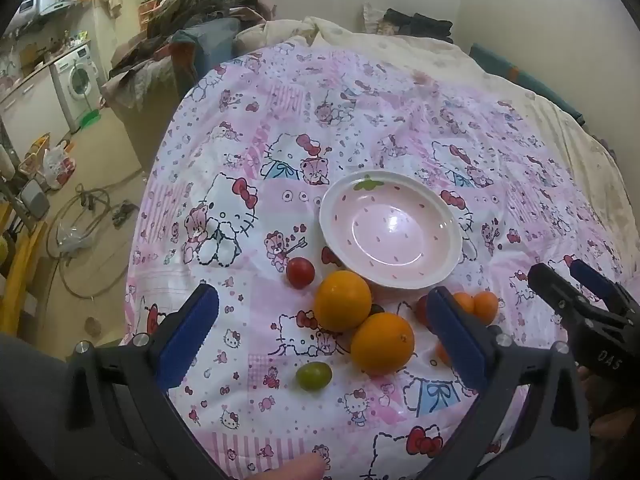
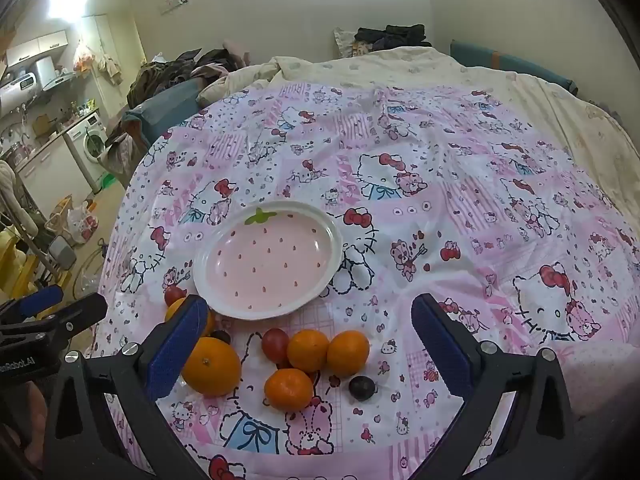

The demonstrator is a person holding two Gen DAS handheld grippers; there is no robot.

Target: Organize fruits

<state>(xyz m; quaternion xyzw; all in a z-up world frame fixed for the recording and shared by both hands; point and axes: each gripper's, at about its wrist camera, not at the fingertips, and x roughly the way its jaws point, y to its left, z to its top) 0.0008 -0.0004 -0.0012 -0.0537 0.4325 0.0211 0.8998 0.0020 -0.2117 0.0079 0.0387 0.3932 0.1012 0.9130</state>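
Note:
A pink strawberry-pattern plate (image 1: 436, 276) (image 2: 208, 284) lies empty on the Hello Kitty bedsheet. In front of it lie two large oranges (image 1: 342, 300) (image 1: 382, 343), a red tomato (image 1: 300, 273), a green tomato (image 1: 314, 376) and small tangerines (image 1: 485, 306). The right wrist view shows a large orange (image 2: 212, 366), three tangerines (image 2: 308, 350) (image 2: 348, 353) (image 2: 289, 389), a red grape tomato (image 2: 275, 345) and a dark grape (image 2: 362, 387). My left gripper (image 1: 324, 340) is open above the oranges. My right gripper (image 2: 308, 344) is open above the tangerines.
The bedsheet (image 1: 360, 120) covers a bed; a cream quilt (image 2: 400, 68) and piled clothes (image 1: 192, 12) lie at the far end. The bed's left edge drops to a floor with cables (image 1: 84, 232), bags and a washing machine (image 1: 80, 80).

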